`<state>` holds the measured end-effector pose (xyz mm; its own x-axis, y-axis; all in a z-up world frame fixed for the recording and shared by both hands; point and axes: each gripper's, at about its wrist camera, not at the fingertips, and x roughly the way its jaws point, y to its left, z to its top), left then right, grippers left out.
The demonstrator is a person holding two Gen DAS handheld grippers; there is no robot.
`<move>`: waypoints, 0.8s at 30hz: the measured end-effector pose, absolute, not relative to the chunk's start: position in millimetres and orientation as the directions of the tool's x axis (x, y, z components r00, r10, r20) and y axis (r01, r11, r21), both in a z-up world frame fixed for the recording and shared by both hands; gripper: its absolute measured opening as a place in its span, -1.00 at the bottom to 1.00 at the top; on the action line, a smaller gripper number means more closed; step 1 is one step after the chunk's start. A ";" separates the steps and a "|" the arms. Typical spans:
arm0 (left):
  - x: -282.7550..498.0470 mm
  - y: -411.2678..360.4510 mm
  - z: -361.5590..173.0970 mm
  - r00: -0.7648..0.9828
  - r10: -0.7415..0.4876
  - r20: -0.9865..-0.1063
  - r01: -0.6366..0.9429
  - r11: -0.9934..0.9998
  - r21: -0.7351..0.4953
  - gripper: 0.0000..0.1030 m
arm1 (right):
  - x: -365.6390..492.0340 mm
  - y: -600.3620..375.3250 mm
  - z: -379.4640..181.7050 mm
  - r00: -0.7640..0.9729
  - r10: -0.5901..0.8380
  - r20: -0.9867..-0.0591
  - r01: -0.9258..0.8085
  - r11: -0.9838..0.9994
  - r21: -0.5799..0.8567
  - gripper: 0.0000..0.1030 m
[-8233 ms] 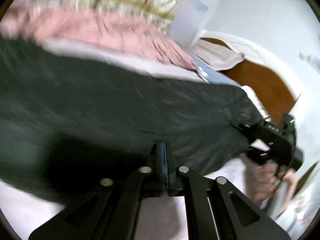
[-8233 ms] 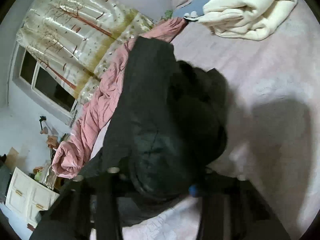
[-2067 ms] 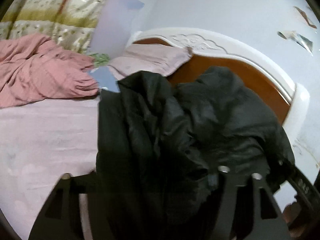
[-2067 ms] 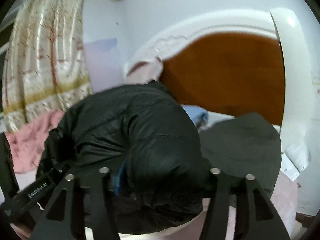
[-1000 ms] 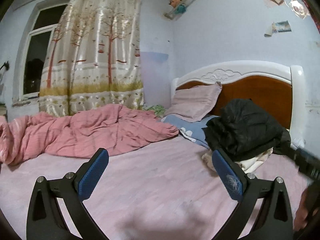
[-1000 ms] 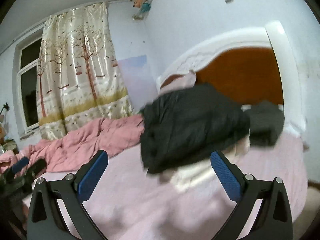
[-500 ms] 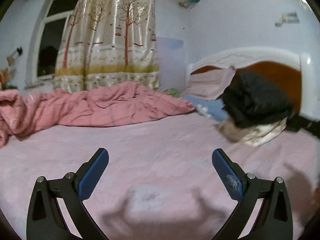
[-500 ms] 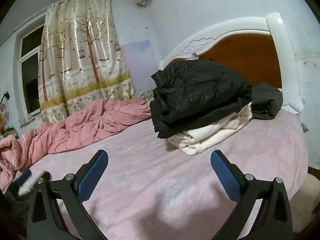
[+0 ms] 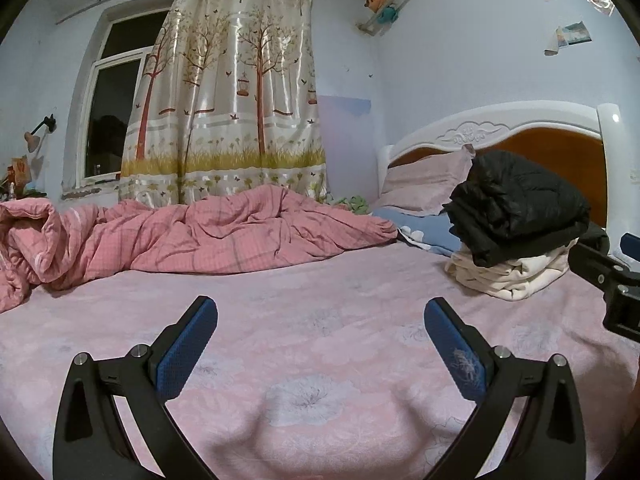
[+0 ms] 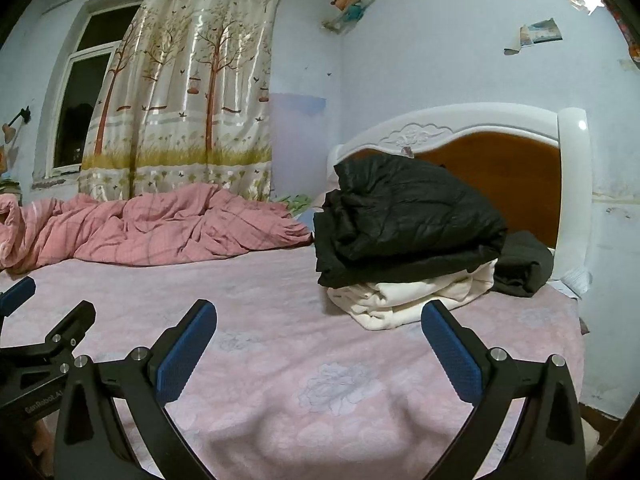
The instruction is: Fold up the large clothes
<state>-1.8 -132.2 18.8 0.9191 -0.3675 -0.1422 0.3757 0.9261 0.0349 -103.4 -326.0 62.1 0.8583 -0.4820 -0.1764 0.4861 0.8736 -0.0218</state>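
Right wrist view: the black jacket [image 10: 404,216], which both tools were clamping two seconds back, now lies folded on the cream garment [image 10: 412,292] beside the headboard [image 10: 520,172]. The right gripper [image 10: 318,340] and left gripper [image 9: 320,338] have drawn away from the headboard, jaws spread wide and empty. This garment looks done; none lies ready on the bed [image 10: 280,320].

Your left gripper [image 9: 320,322] and right gripper [image 10: 319,324] look alike: black angular frames with triangular cut-outs, silver round-head screws at the joints, and blue textured pads [image 9: 186,346] lining each finger. White lettering runs along the left tool's black body in the right wrist view
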 end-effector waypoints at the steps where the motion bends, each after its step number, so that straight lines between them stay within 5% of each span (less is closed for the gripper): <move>1: -2.4 -132.5 18.7 0.919 -0.367 -0.140 0.376 0.926 0.037 1.00 | -104.7 -326.5 62.2 0.857 -0.483 -0.176 0.488 0.872 -0.016 1.00; 24: -8.0 -136.4 18.4 0.928 -0.352 -0.119 0.360 0.931 0.060 1.00 | -108.5 -326.1 61.9 0.855 -0.484 -0.186 0.489 0.872 -0.019 1.00</move>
<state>-8.0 -136.4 18.4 0.9284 -0.3517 -0.1195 0.3604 0.9309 0.0602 -108.5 -326.1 61.9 0.8552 -0.4838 -0.1860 0.4891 0.8720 -0.0192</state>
